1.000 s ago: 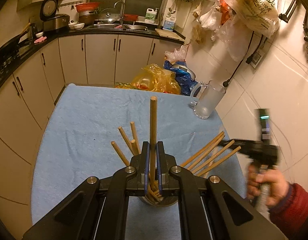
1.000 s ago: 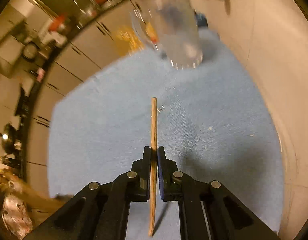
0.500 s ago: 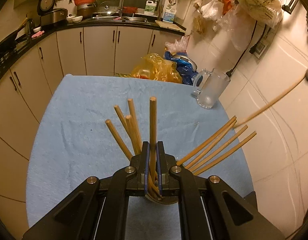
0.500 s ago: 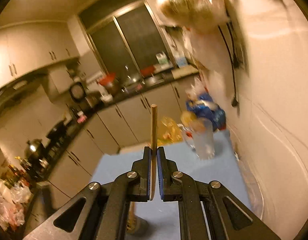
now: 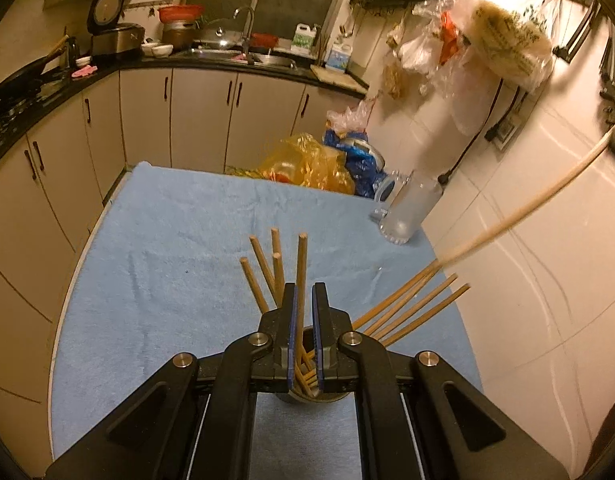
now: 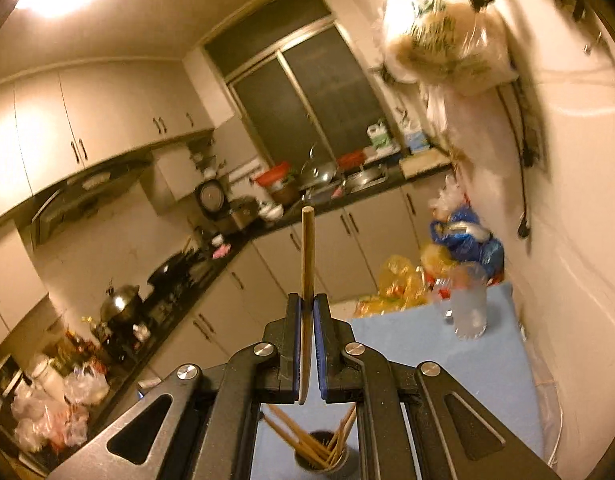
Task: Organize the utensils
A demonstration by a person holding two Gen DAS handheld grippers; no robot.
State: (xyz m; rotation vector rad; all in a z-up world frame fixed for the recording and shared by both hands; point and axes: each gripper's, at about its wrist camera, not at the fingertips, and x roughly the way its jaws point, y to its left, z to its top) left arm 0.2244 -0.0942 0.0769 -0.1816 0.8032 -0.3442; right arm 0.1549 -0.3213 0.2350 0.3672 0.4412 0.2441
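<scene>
Chopsticks are the utensils here. Nearest us in the left view, the left gripper [image 5: 303,334] sits over the holder cup [image 5: 307,394]; its jaws are parted slightly, and one upright chopstick [image 5: 301,276] stands between the blue pads [image 5: 293,336], foot already in the cup. We cannot tell whether the pads touch it; we judge it freshly let go or about to be.

In the right view, the right gripper [image 6: 307,344] pinches a single chopstick [image 6: 306,280] upright, jaws pressed onto it, lower end poking out just below the pads. It hangs above the cup [image 6: 321,458], which shows through the frame below. We judge the vertical hold is meant for a straight drop into the mouth.

Obstacles: the sticks already in the cup fan out, one bunch [image 5: 411,308] leaning right, another [image 5: 263,272] leaning left. The left gripper also occupies the space over the cup. We judge it must clear before the right descends, or stick will strike stick.

Farther out: the blue cloth [image 5: 167,264] covering the table, a frosted glass mug [image 5: 407,216] near its far right corner, well apart from the cup. Beyond the table, plastic bags [image 5: 307,164], then the cabinets [image 5: 195,116] and sink counter.
</scene>
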